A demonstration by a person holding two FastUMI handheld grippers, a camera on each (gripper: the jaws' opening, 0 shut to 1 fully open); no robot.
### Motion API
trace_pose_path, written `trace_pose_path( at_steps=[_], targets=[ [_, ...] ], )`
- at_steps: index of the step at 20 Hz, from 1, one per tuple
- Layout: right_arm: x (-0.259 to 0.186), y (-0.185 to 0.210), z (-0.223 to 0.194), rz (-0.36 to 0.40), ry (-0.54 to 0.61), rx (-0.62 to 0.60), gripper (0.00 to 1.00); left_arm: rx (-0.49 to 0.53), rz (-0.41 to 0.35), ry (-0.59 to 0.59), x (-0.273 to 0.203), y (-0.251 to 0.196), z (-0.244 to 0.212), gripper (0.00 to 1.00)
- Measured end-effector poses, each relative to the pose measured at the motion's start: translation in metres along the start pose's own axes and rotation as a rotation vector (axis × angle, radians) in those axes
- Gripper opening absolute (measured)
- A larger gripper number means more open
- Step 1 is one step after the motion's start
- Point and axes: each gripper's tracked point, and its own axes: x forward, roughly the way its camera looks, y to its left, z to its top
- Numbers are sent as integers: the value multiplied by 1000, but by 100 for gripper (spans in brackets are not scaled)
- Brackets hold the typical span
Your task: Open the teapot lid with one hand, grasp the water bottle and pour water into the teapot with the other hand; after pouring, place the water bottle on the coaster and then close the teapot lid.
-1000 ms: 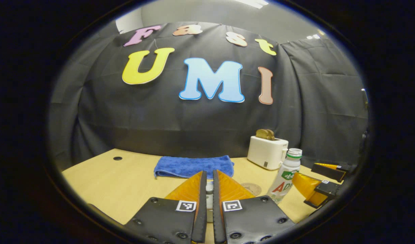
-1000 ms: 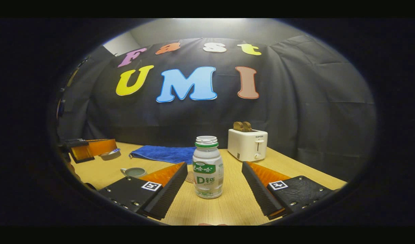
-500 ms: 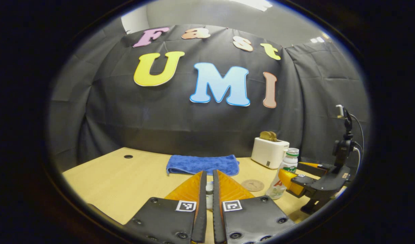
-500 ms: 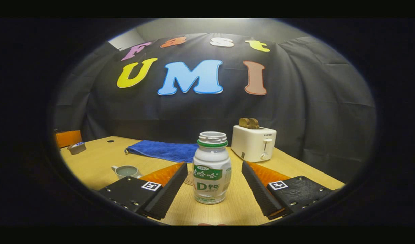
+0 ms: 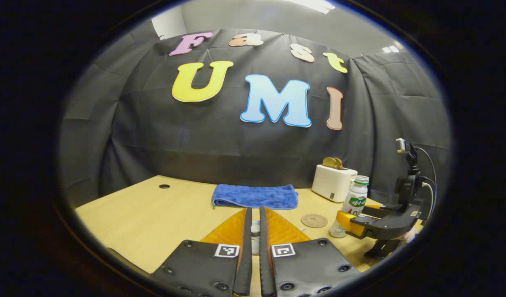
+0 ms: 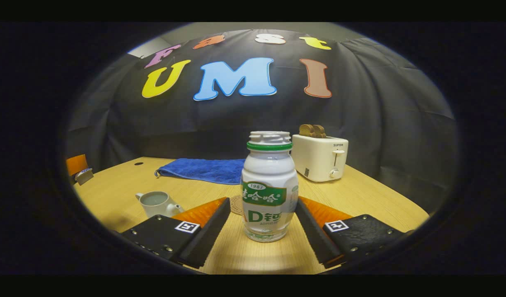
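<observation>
Right gripper view shows one water bottle [image 6: 269,187] standing upright on the pale wood-grain table [image 6: 368,202], between the two fingers of my right gripper [image 6: 261,210]. Those fingers are spread wide; the right one sits just beside the bottle's wall, the left one stands apart from it, so nothing is clamped. The bottle is milky plastic with a ribbed neck, a green ring and no cap. Behind it peeks one round coaster [image 6: 236,205]. To the left sits one small pale teapot [image 6: 157,203], rounded, glazed, its mouth open. Farther back lie one folded blue towel [image 6: 203,170], nubbly, and one boxy white toaster [image 6: 320,157] holding two brown slices.

Left gripper view has my left gripper [image 5: 255,231] held above the table, its two fingers drawn nearly together on one small pale piece, the teapot lid [image 5: 255,234]. Beyond, at right, I see the same bottle, coaster, towel and toaster, with my other gripper beside the bottle
</observation>
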Motion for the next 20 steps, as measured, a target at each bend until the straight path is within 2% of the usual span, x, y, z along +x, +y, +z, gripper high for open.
trace_pose_path(
  at_steps=[2, 3, 4, 10, 11, 12, 20],
  targets=[
    [1, -4, -3, -17, 11, -5, 93, 1, 0, 4, -1, 0, -2, 18],
    [3, -6, -4, -17, 13, -3, 84, 1, 0, 5, -2, 0, -3, 18],
    [4, -6, -4, -15, 12, -1, 80, 1, 0, 7, -3, 1, -4, 18],
    [3, -5, -4, -2, 7, -36, 76, -13, 3, 14, -6, 4, -8, 18],
    [3, -6, -5, -3, 5, -47, 61, -16, 4, 15, -7, 4, -7, 18],
    [3, -7, -4, -9, 4, -66, 76, -17, 5, 15, -7, 5, -8, 18],
    [0, -17, 13, -95, -35, -263, 76, -31, 8, 23, -10, 11, -13, 18]
  ],
)
